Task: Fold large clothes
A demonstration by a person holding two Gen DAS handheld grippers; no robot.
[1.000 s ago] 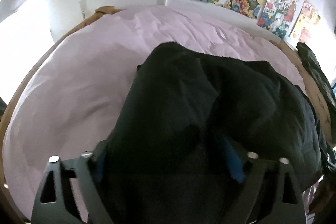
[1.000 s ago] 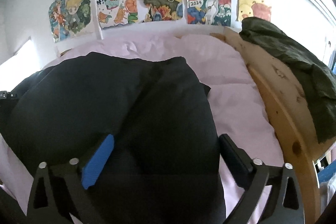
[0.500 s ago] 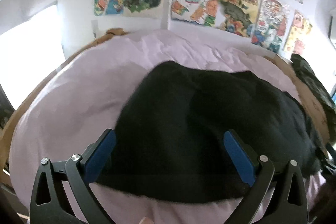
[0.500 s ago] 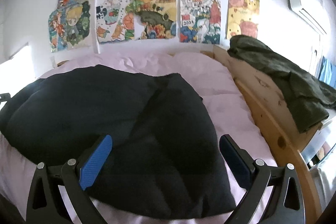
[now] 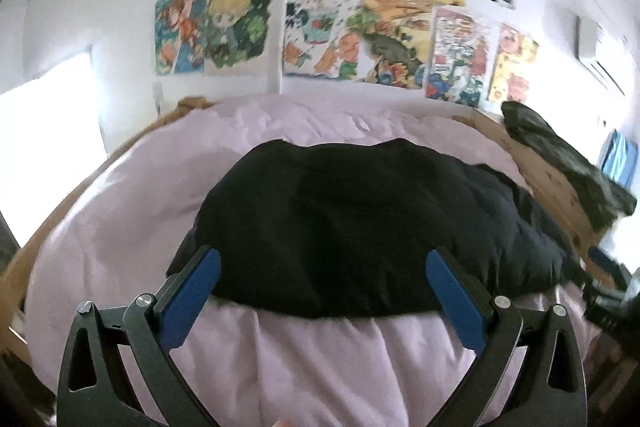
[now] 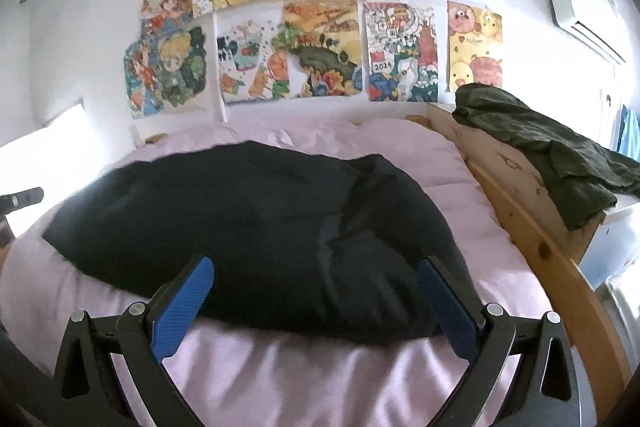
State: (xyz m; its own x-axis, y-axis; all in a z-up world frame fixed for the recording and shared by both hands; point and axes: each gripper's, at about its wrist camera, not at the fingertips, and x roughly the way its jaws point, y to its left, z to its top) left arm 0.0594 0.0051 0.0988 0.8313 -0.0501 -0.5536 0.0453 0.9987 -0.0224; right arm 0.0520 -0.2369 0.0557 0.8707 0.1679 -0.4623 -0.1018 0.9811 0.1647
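Observation:
A large black garment lies folded in a wide flat bundle on the pink bed cover. It also shows in the right wrist view. My left gripper is open and empty, held back from the garment's near edge. My right gripper is open and empty too, just short of the near edge. The tip of the left gripper shows at the left edge of the right wrist view.
A wooden bed frame runs along the right side, with a dark green garment draped over it. Colourful drawings cover the white wall behind the bed. A bright window is at the left.
Both grippers let go of the black garment and pulled back toward me. The garment now rests flat on the bed, and both pairs of jaws stand wide apart and clear of it.

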